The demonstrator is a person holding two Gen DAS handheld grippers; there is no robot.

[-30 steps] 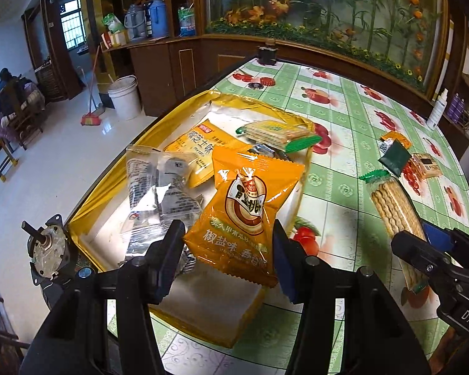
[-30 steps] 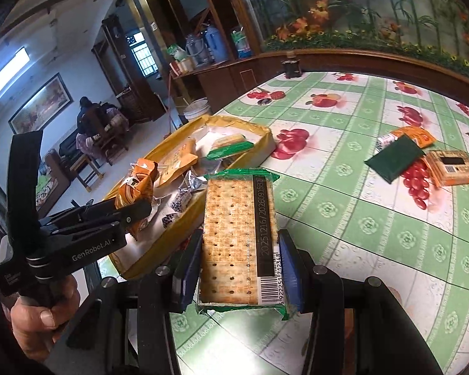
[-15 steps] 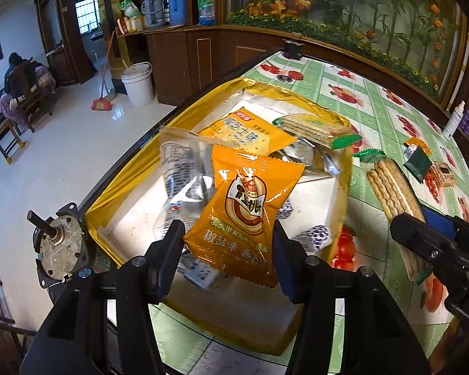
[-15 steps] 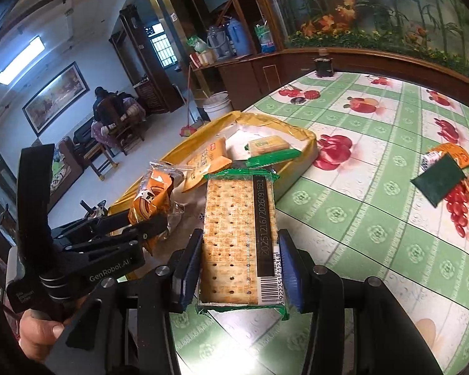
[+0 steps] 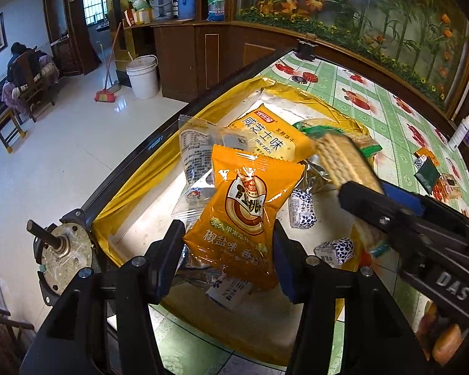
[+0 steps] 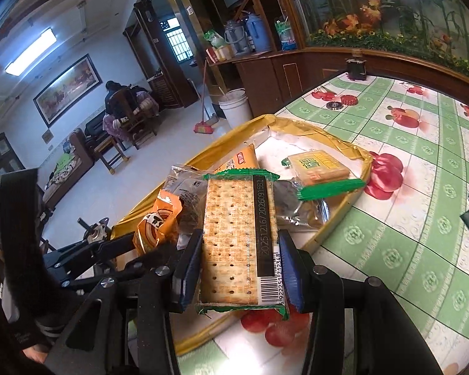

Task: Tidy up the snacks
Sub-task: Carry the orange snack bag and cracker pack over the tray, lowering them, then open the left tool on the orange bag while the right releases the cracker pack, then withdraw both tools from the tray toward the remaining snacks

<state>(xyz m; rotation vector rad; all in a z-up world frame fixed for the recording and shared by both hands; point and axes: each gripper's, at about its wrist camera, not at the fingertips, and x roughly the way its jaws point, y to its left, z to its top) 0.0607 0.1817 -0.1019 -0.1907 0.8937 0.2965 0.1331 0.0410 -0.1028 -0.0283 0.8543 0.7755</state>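
My left gripper (image 5: 228, 250) is shut on an orange snack packet (image 5: 247, 209) and holds it above the near end of a gold-rimmed white tray (image 5: 134, 187). My right gripper (image 6: 239, 265) is shut on a green-edged cracker pack (image 6: 239, 234) and holds it over the tray's near right side (image 6: 337, 222). The cracker pack also shows in the left wrist view (image 5: 344, 162), as does the right gripper's body (image 5: 422, 234). The tray holds a yellow cheese-cracker packet (image 5: 265, 134), a clear wrapper (image 5: 197, 153), another green-edged pack (image 6: 319, 168) and small wrapped candies (image 5: 303, 209).
The table has a green-and-white cloth with fruit prints (image 6: 422, 187). More snack packets lie at the far right (image 5: 428, 172). A dark cup (image 6: 356, 68) stands at the table's far edge. The table's left edge drops to a tiled floor (image 5: 62, 143) with a white bucket (image 5: 142, 76).
Both grippers moved left over the tray with their packets. The cracker pack now hangs over the tray's contents beside the orange packet.
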